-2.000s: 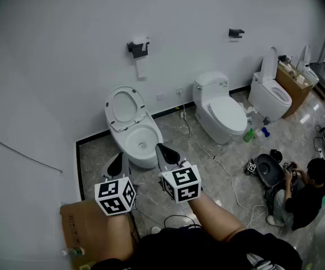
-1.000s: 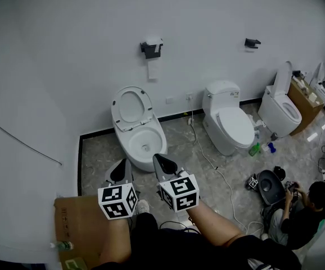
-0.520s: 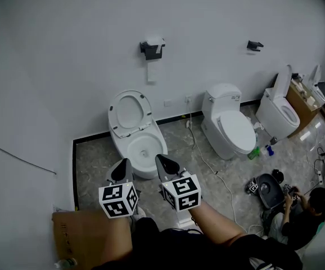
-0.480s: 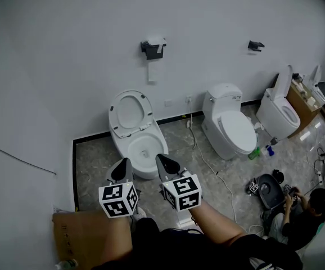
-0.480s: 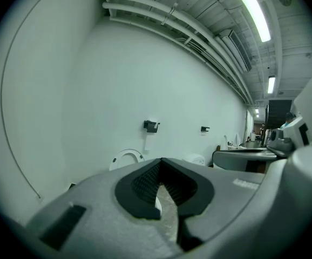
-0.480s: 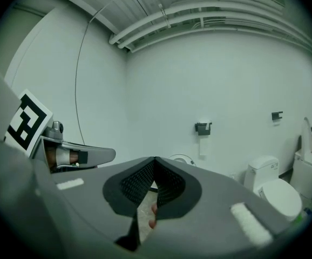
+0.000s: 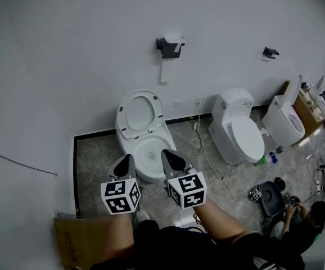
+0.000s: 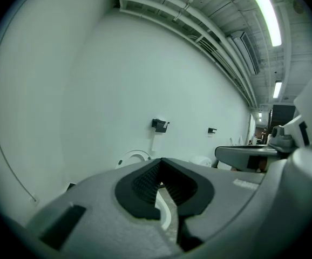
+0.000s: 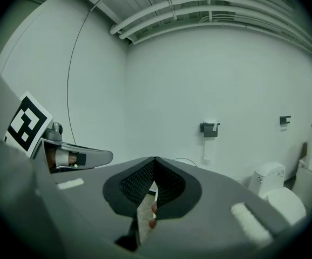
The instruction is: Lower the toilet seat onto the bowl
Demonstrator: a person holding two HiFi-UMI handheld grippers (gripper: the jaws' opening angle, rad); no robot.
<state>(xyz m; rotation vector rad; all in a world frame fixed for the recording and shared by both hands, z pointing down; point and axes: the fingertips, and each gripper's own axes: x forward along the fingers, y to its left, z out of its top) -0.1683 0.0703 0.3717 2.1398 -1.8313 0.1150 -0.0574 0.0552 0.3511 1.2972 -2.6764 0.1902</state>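
In the head view a white toilet stands against the wall, its seat raised upright above the open bowl. My left gripper hangs just in front of the bowl's left side, shut and empty. My right gripper sits over the bowl's front rim, also shut with nothing in it. The left gripper view shows its jaws closed together, with the raised seat beyond them. In the right gripper view the jaws meet at the tip, and the seat's top edge peeks just past them.
A paper holder hangs on the wall above the toilet. A second toilet with its lid down and a third toilet stand to the right. A cable runs across the floor. A cardboard box lies lower left; a person crouches lower right.
Both grippers have moved forward toward the toilet, and their tips now reach the bowl's front. The seat stays raised. Both stay shut.
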